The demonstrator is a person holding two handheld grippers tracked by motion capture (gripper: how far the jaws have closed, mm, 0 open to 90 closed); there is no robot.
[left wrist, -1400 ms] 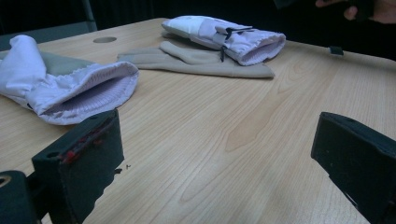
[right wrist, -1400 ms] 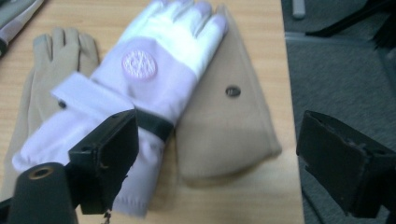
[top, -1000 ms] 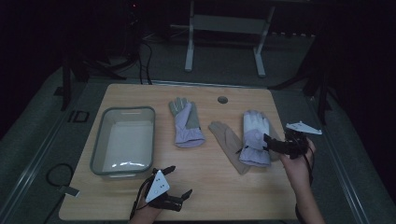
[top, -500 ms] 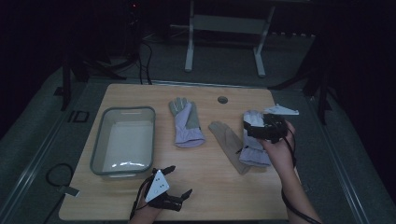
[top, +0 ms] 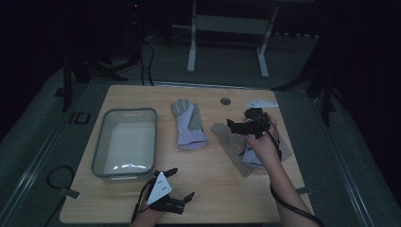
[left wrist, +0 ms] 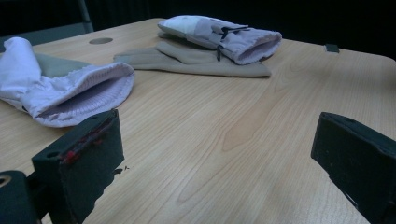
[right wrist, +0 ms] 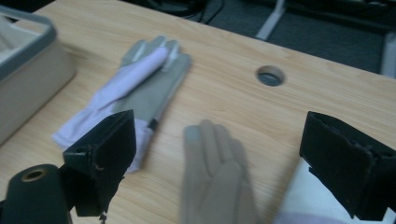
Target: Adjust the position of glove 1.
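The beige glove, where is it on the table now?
In the high view the beige glove lies flat right of the table's middle, between the lavender-and-grey glove on its left and another lavender glove overlapping its right side, under the right gripper.

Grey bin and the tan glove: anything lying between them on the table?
Yes. In the high view, one lavender-and-grey glove lies flat between the grey bin and the tan glove, touching neither; bare wood shows on both sides of it.
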